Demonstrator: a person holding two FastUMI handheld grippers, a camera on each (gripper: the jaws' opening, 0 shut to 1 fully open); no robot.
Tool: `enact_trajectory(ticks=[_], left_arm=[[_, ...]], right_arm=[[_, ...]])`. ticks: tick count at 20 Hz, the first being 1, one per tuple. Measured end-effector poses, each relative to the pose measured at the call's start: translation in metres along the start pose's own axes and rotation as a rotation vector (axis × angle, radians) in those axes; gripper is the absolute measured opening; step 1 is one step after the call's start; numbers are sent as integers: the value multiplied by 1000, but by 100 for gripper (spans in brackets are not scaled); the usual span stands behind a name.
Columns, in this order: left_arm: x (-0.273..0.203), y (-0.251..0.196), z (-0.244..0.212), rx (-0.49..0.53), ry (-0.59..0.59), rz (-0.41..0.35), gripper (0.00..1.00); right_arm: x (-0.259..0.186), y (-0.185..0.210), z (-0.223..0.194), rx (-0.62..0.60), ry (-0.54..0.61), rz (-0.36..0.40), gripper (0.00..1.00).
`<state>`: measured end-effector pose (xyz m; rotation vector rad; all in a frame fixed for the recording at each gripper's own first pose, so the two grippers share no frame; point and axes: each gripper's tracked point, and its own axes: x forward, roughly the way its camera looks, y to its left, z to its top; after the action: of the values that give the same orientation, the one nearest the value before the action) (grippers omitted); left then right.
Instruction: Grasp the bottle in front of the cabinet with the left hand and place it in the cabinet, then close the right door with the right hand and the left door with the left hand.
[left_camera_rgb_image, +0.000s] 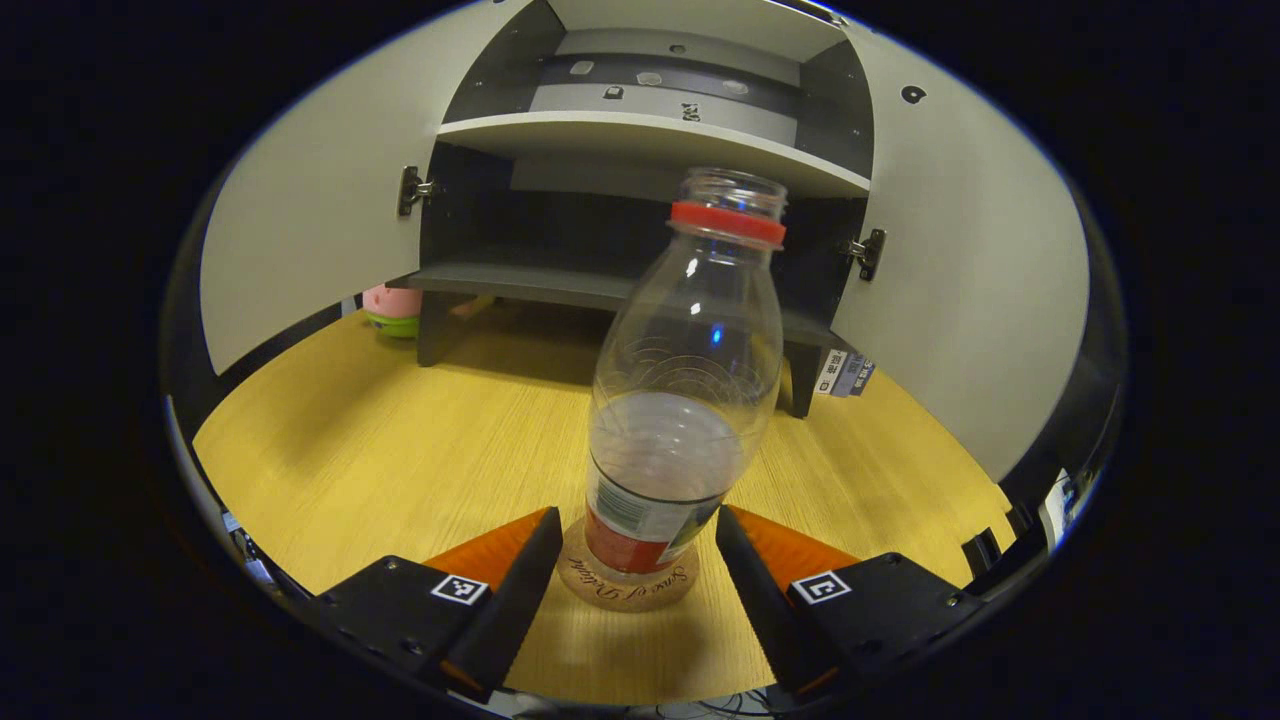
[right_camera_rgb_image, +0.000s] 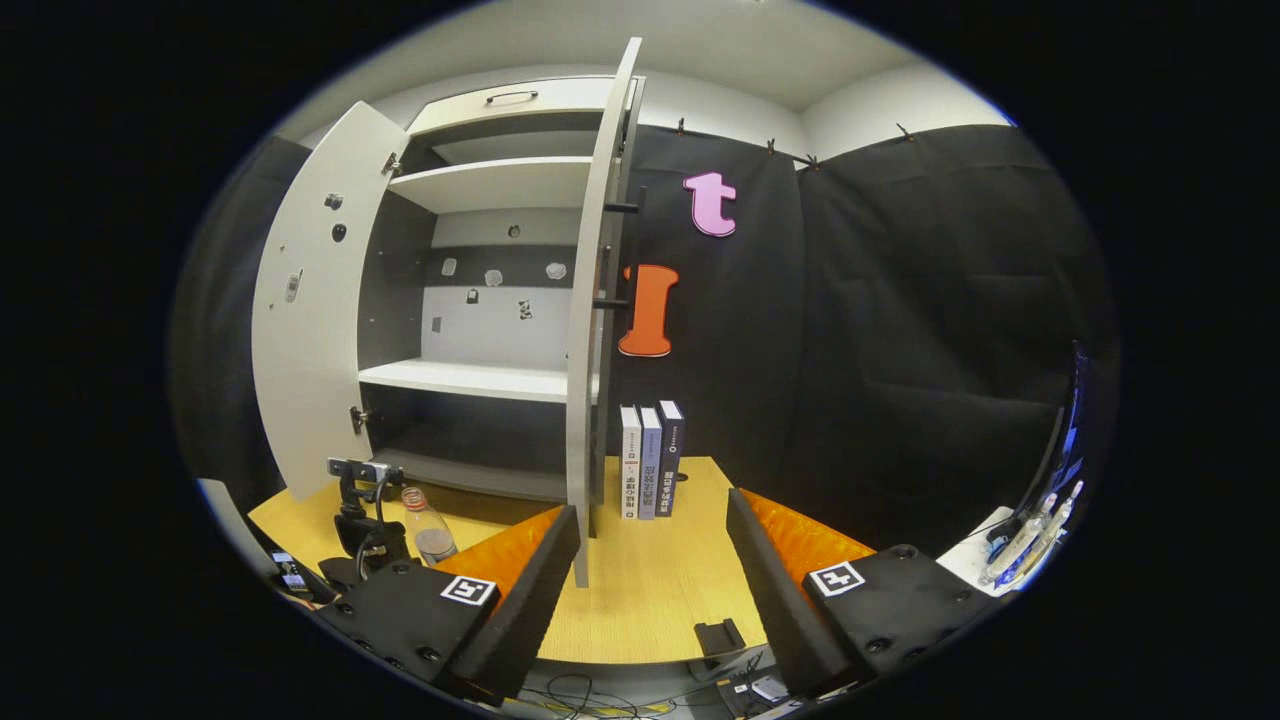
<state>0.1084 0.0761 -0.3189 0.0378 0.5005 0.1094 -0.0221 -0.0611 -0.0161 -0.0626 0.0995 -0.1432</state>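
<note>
One bottle (left_camera_rgb_image: 680, 400), upright on coaster (left_camera_rgb_image: 628, 592), between wide-open left gripper (left_camera_rgb_image: 635, 545); right gripper (right_camera_rgb_image: 652, 540) wide, empty; off-centre closing could topple it.

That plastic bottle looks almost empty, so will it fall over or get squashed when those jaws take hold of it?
Probably light: the bottle is clear and looks empty or nearly so. It may tip if nudged up high, since it is tall, narrow and stands on a small coaster. Its thin clear wall will likely dent under a firm squeeze. The left gripper has its jaws open either side of its base.
</note>
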Motion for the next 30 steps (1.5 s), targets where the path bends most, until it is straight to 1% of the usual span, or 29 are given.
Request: enact_trajectory(ticks=[1, 2, 3, 4, 6, 7, 8, 11, 12, 13, 15, 20, 24, 26, 28, 30], left_arm=[[2, -2, -1, 0, 1, -9, 95], [4, -2, 0, 2, 2, -13, 93], [5, -4, 1, 3, 4, -18, 90], [5, -6, 1, 4, 12, -27, 76], [0, -9, 9, 6, 11, -37, 75], [-2, -10, 14, 12, 8, -42, 75], [-7, -13, 19, 19, 6, -47, 75], [-21, -19, 46, 40, -17, -72, 74], [-27, -21, 57, 46, -30, -80, 74], [-32, -25, 67, 52, -39, -90, 73], [-43, -28, 92, 55, -58, -103, 71], [-67, -31, 158, 38, -95, -125, 71], [-81, -24, 209, 88, -98, -127, 71], [-83, -22, 233, 83, -110, -133, 71], [-80, -23, 252, 65, -99, -156, 71], [-74, -22, 277, 85, -110, -157, 71]], right_arm=[[0, -1, -1, -3, 4, -4, 98], [0, -2, -3, -5, 7, -6, 98], [0, -2, -3, -4, 8, -8, 89], [0, -3, -3, -3, 9, -11, 89], [1, -4, -4, -3, 10, -14, 89], [2, -4, -4, -2, 9, -17, 97], [3, -4, -4, 2, 8, -17, 89], [6, 1, -7, 17, 9, -6, 89], [7, 3, -8, 23, 9, -1, 97], [8, 5, -8, 29, 9, 4, 89], [10, 8, -9, 42, 8, 12, 89], [14, 14, -7, 69, -6, 23, 89], [15, 17, -7, 78, -9, 29, 89], [16, 16, -8, 80, -12, 26, 89], [18, 14, -9, 85, -11, 18, 89], [21, 11, -10, 92, -8, 9, 89]])
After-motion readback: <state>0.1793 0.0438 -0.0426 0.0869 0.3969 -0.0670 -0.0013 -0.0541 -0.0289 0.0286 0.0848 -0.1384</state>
